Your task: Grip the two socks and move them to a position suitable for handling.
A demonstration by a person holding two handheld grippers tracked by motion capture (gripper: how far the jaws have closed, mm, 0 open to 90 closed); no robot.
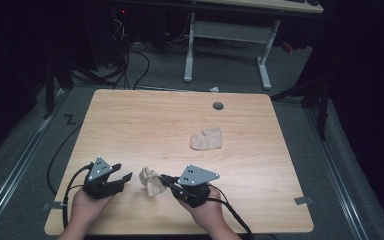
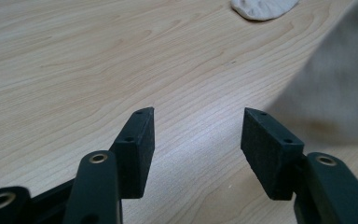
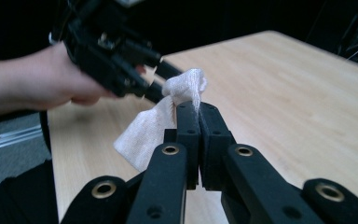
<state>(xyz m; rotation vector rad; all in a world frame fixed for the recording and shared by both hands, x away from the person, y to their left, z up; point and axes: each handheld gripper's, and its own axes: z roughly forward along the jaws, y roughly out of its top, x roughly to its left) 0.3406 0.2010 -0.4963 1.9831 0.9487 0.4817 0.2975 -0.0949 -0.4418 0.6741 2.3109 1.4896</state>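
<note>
My right gripper (image 1: 166, 179) is shut on a pale beige sock (image 1: 151, 182) and holds it just above the wooden table (image 1: 130, 125), near the front edge. In the right gripper view the sock (image 3: 182, 88) bunches out from the closed jaws (image 3: 198, 111) and hangs down to the left. My left gripper (image 1: 126, 177) stands open a short way left of that sock, with nothing between its fingers (image 2: 198, 122). The held sock (image 2: 340, 93) shows as a blur at the right of the left gripper view. A second beige sock (image 1: 205, 138) lies crumpled on the table farther back and to the right.
A round grey grommet (image 1: 218, 105) sits in the tabletop near the far edge. Beyond the table stand white desk legs (image 1: 189, 50) and cables on the floor. The other hand and the left gripper (image 3: 114, 56) are close behind the held sock.
</note>
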